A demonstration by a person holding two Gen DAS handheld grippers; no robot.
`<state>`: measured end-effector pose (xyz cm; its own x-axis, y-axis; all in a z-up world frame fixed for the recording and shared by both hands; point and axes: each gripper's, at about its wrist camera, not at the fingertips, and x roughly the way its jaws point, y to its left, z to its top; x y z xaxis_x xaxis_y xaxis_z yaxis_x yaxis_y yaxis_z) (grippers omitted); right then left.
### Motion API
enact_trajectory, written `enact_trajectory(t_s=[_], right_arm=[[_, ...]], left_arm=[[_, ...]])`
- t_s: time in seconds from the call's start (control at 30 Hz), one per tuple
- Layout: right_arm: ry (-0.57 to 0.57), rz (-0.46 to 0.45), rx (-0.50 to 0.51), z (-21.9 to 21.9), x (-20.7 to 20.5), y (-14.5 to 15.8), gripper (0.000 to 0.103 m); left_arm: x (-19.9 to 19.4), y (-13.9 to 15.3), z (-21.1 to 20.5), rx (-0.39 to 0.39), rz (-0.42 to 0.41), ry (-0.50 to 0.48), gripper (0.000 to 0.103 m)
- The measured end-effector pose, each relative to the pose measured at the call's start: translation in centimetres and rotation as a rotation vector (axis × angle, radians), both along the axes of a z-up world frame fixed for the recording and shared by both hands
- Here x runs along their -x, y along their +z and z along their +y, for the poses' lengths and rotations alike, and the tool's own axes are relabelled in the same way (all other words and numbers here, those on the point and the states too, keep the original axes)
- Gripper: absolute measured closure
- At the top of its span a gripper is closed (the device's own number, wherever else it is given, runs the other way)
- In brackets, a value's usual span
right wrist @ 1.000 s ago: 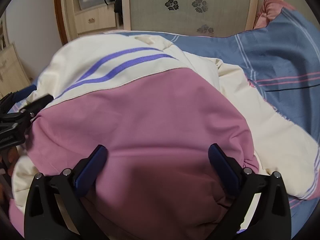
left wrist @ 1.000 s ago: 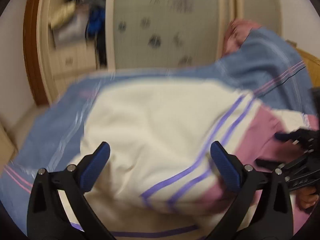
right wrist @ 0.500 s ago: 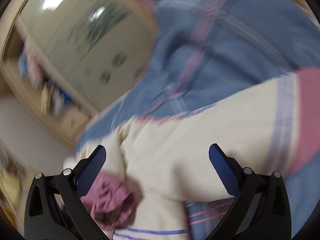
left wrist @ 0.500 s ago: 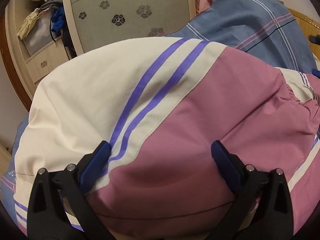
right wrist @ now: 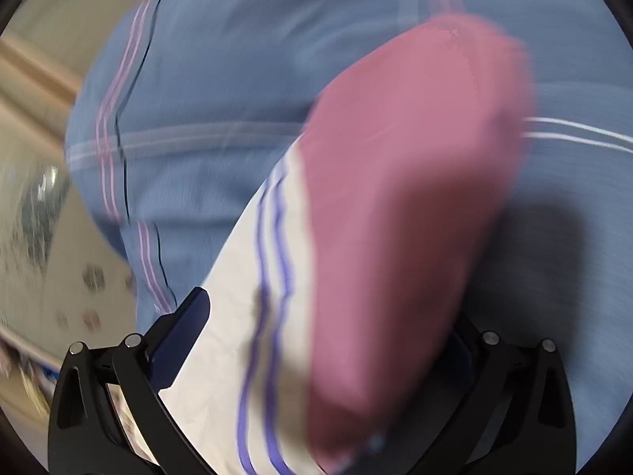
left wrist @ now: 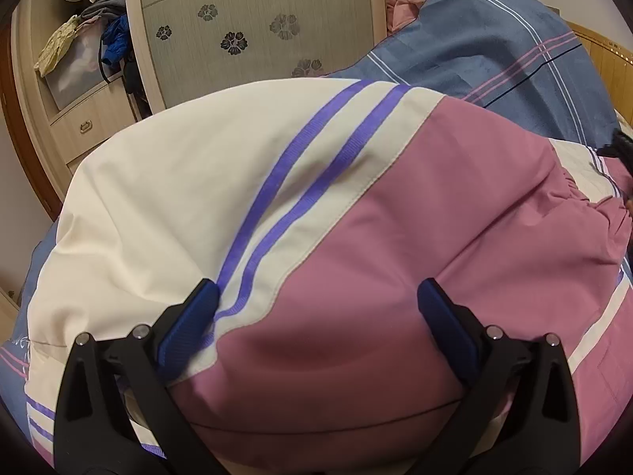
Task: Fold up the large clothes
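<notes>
Jacket (left wrist: 316, 217): bulges between spread left gripper (left wrist: 316, 316) jaws; sleeve (right wrist: 395, 217) runs lengthwise through right gripper (right wrist: 328, 336), grasp indeterminable.

Under the left tool (left wrist: 316, 316), whose matt black plastic arms carry ribbed blue pads, the jacket (left wrist: 245, 182) is smooth matt cloth with woven ribbon stripes; beyond, a soft brushed-looking bedspread (left wrist: 474, 51) and frosted glass door (left wrist: 257, 23).

Left gripper (left wrist: 316, 316): black plastic frame with triangular cut-outs, silver round screws at the finger joints, two dark blue ribbed pads (left wrist: 190, 322). Right gripper (right wrist: 320, 340): same black frame, silver screws, dark blue pads; picture blurred.
</notes>
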<state>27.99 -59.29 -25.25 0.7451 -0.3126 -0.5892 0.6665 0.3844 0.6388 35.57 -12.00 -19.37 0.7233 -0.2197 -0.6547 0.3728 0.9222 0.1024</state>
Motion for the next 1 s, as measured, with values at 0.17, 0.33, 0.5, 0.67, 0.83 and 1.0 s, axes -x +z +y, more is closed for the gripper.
enact_trajectory(t_s=[0.17,0.33,0.5,0.67,0.83,1.0], right_arm=[[0.009,-0.047,0.020,-1.2,-1.3,-0.2,0.045],[0.009,-0.099,-0.024,-2.1,-0.5,0.5,0.087],[0.066,-0.157,0.238,2.6,0.9,7.8,0.091],[0.284,-0.315,0.461,10.9,1.5,14.9,0.091],[0.562,-0.365,0.640,21.4,1.8,18.5,0.091],[0.874,-0.349,0.779,32.8,-1.3,17.9,0.091]], left_arm=[[0.0,0.0,-0.1,0.005,-0.001,-0.001,0.002],[0.0,0.0,-0.1,0.008,-0.003,-0.001,0.002],[0.1,0.0,-0.1,0.014,-0.007,-0.001,0.002],[0.9,1.3,1.2,0.088,-0.047,0.014,0.002],[2.6,6.1,4.0,0.206,-0.079,-0.012,0.002],[2.1,9.7,11.0,0.138,-0.174,0.322,0.002]])
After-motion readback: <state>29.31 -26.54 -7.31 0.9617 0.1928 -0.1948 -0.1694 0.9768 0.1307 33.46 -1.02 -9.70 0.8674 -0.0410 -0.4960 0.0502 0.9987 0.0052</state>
